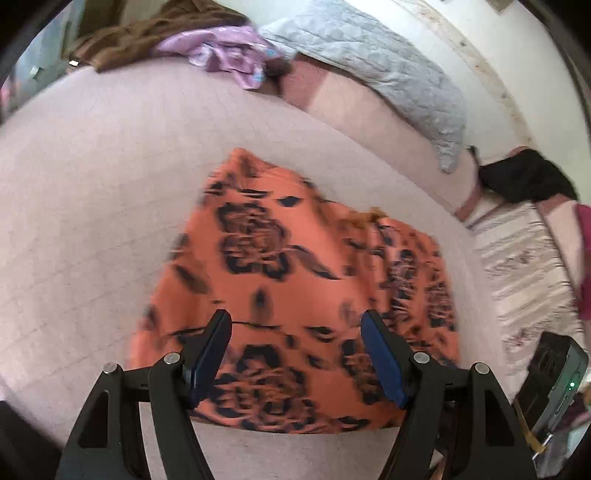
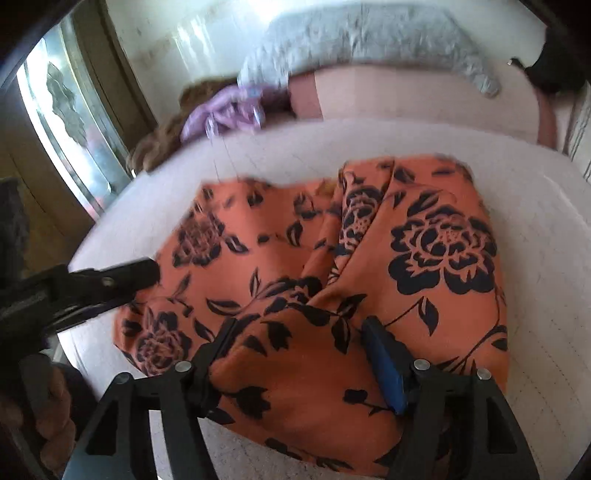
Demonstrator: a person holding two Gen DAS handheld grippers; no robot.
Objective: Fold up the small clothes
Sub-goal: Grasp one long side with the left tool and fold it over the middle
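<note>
Two claws of mine, left gripper [image 1: 295, 328] and right gripper [image 2: 299, 328], gape wide, empty, above the orange floral garment [image 2: 369, 258].

An orange floral garment [image 1: 295, 280] is spread on the pale bed [image 1: 92, 203]; lilac cloth [image 1: 221, 51] and a grey quilt [image 1: 369, 62] are seen at the far edge.

Grey quilted pillow [image 1: 388, 70], brown blanket [image 1: 147, 33], black bag [image 1: 524, 177].

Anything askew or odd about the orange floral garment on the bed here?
Yes. The orange floral garment is not lying flat: a ridge of bunched fabric runs down its middle, and its far edge is uneven. Neither the left gripper nor the right gripper is pinching it.
</note>
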